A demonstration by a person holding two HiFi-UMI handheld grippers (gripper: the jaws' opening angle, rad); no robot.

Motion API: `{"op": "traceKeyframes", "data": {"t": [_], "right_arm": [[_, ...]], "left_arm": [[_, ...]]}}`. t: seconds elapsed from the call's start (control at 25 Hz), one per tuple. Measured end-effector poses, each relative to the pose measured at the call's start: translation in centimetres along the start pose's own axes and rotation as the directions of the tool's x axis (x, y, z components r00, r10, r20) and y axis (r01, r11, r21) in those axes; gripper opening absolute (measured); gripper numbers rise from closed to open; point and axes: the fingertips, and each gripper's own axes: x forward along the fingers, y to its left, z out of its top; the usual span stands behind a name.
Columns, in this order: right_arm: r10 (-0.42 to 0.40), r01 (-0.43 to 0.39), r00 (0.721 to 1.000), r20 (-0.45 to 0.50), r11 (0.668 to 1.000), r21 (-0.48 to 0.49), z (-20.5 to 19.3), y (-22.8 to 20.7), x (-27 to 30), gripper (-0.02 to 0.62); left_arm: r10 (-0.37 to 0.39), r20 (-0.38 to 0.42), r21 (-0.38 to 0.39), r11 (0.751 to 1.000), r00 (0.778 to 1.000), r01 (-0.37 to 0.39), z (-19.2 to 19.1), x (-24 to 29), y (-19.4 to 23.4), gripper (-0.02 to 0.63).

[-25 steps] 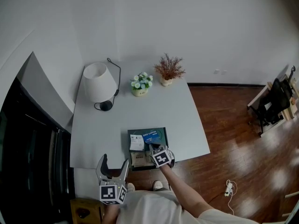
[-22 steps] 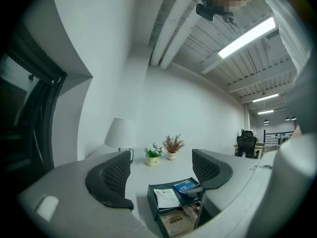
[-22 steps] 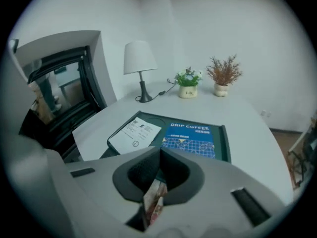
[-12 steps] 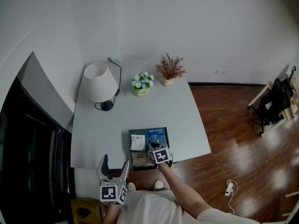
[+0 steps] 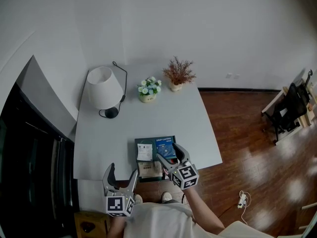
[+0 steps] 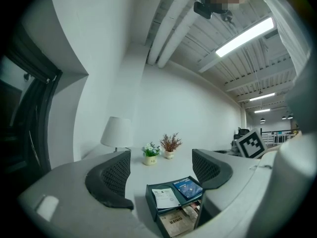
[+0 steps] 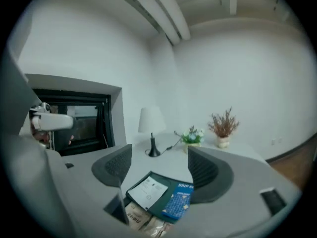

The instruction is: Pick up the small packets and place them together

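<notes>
the small packets are kept in a dark tray (image 5: 136, 157) at the near edge of the table (image 5: 193, 118). a white packet (image 5: 145, 151) is laid in the far left part of the tray, and a blue packet (image 5: 166, 147) is laid just beside it on the right. brown packets (image 5: 150, 169) are seen in the near part of the tray.

the right gripper (image 5: 170, 155) is held just above the right side of the tray, by the blue packet. its jaws are being opened and are spread wide, and nothing is pinched between them.

the left gripper (image 5: 121, 174) is held close to the person, left of the tray and past the near edge of the table. its jaws are spread wide too, and nothing is held in them.

at the far side of the table, a white lamp (image 5: 102, 87) is seen on the left. a small pot of flowers (image 5: 148, 89) is seen in the middle, and a pot of dry twigs (image 5: 179, 75) is seen just right of it. a brown wood floor (image 5: 247, 148) is seen to the right of the table.
</notes>
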Motion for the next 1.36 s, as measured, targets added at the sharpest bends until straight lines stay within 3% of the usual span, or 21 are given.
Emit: {"op": "traceKeyframes", "data": {"t": [0.16,0.28,0.44,1.36], "right_arm": [[0.015,-0.013,0.994,0.109,1.000,-0.023,3.1,-0.2,-4.2,0.361],[-0.005,0.010,0.992,0.125,0.999,-0.042,3.2,-1.0,-6.1,0.258],[-0.043,0.055,0.995,0.086,0.989,-0.134,2.5,-1.2,-6.9,0.256],[0.020,-0.005,0.992,0.126,0.993,-0.120,3.5,-0.4,-6.7,0.255]], "left_arm": [[-0.017,0.004,0.014,1.000,1.000,0.017,0.2,0.7,-0.3,0.379],[-0.027,0.005,0.020,0.999,1.000,0.027,0.4,1.3,-0.7,0.379],[-0.051,-0.002,0.027,0.998,0.999,0.051,0.2,1.8,-1.4,0.379],[-0.097,-0.011,0.036,0.995,0.995,0.098,0.3,2.7,-2.9,0.364]]}}
